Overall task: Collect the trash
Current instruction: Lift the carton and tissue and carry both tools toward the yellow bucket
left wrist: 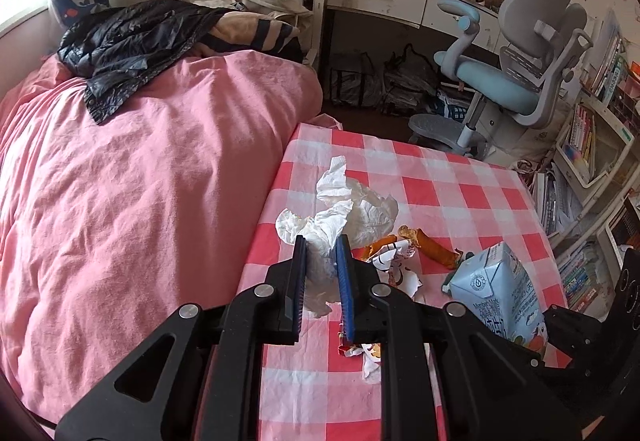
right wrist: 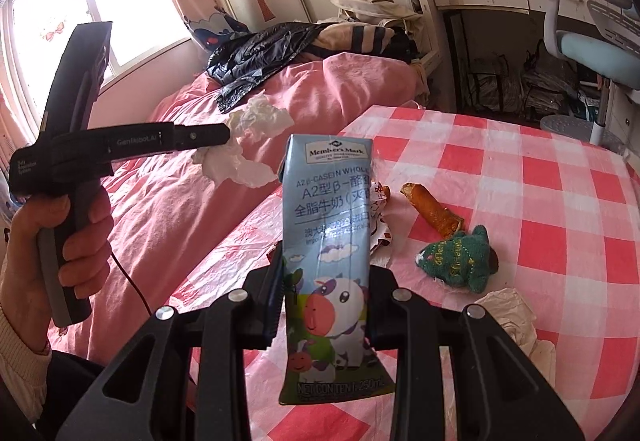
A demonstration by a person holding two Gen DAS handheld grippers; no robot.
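Observation:
My left gripper (left wrist: 321,243) is shut on a crumpled white tissue (left wrist: 340,209) and holds it above the left edge of the red-checked table (left wrist: 440,193). In the right wrist view that left gripper (right wrist: 224,133) hangs over the bed with the tissue (right wrist: 248,145) at its tip. My right gripper (right wrist: 326,281) is shut on a blue milk carton (right wrist: 326,221), upright and clear of the table (right wrist: 520,181). The carton (left wrist: 496,281) also shows at the lower right of the left wrist view. An orange wrapper (right wrist: 432,211), a crumpled printed wrapper (right wrist: 380,209) and another tissue (right wrist: 512,313) lie on the cloth.
A small green plush toy (right wrist: 460,261) lies by the orange wrapper. A bed with a pink duvet (left wrist: 140,181) and a black jacket (left wrist: 132,41) borders the table's left side. A grey-blue desk chair (left wrist: 520,61) and bookshelves (left wrist: 592,145) stand beyond. A hand (right wrist: 68,237) holds the left gripper.

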